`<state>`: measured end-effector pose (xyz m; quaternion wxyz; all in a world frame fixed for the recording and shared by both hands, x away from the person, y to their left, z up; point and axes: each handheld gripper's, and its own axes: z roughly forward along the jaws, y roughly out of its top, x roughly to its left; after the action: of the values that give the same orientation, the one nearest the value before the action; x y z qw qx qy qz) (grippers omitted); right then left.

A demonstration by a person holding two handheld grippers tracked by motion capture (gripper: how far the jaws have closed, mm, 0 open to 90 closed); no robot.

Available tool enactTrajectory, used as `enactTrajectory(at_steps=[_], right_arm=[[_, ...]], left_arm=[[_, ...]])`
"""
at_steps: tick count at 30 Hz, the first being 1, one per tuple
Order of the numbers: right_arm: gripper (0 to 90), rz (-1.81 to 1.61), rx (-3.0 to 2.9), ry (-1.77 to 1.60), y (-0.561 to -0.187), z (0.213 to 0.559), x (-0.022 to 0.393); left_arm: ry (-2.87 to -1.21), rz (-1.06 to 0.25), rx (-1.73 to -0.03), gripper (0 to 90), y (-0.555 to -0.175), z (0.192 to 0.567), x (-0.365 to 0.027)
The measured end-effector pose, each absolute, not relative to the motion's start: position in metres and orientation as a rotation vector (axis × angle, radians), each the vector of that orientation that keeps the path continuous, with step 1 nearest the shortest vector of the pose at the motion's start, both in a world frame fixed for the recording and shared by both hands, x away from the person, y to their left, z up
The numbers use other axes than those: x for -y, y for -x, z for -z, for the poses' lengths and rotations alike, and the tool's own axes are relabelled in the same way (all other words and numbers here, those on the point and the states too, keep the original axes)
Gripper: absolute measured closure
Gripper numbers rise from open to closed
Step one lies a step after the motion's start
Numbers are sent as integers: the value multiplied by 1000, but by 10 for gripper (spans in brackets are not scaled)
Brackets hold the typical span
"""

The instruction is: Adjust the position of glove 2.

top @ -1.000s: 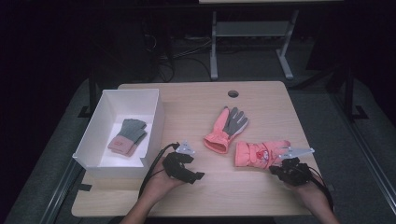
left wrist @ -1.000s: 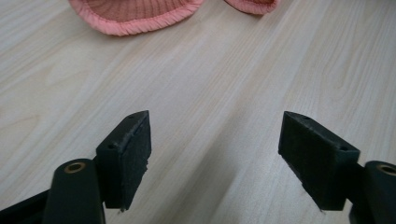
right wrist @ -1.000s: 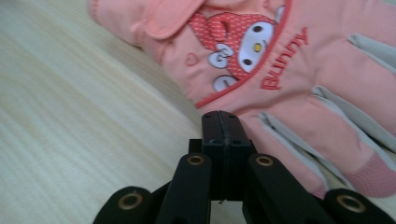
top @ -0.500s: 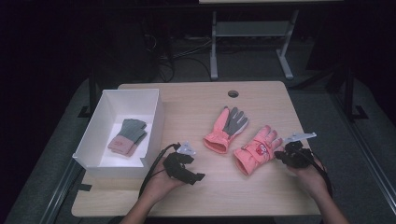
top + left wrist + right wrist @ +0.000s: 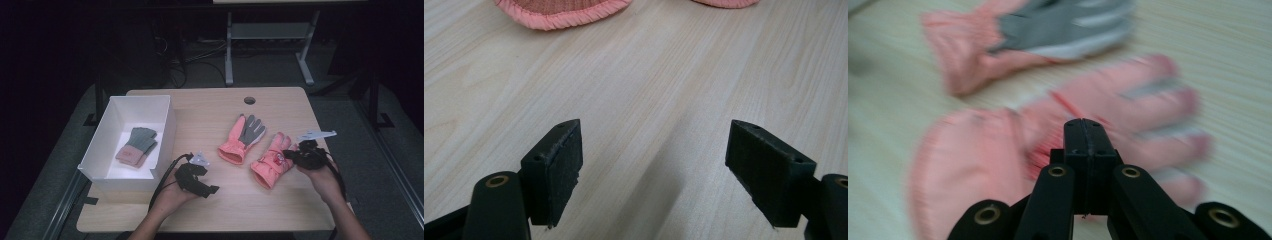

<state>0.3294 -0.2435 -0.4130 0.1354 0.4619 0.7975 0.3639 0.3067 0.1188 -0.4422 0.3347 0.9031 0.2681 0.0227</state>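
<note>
The pink glove (image 5: 272, 162) lies on the tabletop (image 5: 210, 105) toward the right, cuff toward the person, fingers pointing away and to the right. The right gripper (image 5: 295, 156) is clenched tight, and in the right gripper view its jaws meet over the glove (image 5: 1128, 115); a thin fold of fabric seems pinched between them near the middle of the glove, though the blur there makes it hard to be sure how much cloth is caught. Just beside it, to the left, a second glove (image 5: 243, 136) rests with its grey palm up. Further left stands a white box (image 5: 165, 107) holding another glove (image 5: 136, 146).

The left gripper (image 5: 197, 181) rests near the front edge of the tabletop with its jaws spread wide and nothing between them; its own view shows bare wood and the cuff of a glove (image 5: 564, 12) ahead.

The likely trouble is the thin pinch: soft fabric could slip out as the glove is lifted. A dangling cuff could also drag across the neighbouring glove and shift it, or snag on the box wall on the way over.
</note>
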Motion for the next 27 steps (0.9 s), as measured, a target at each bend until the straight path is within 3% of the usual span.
enactTrajectory(at_steps=[7, 13, 27], right_arm=[[900, -1055, -2425, -1224, -346, 414, 186], [900, -973, -2492, -1205, -349, 422, 164], [900, -934, -2553, -1231, -325, 430, 196]], left_arm=[[-2370, -59, -693, 225, -307, 444, -118], [-2360, -57, -710, 222, -307, 445, -117], [-2368, -51, -706, 218, -306, 445, -118]])
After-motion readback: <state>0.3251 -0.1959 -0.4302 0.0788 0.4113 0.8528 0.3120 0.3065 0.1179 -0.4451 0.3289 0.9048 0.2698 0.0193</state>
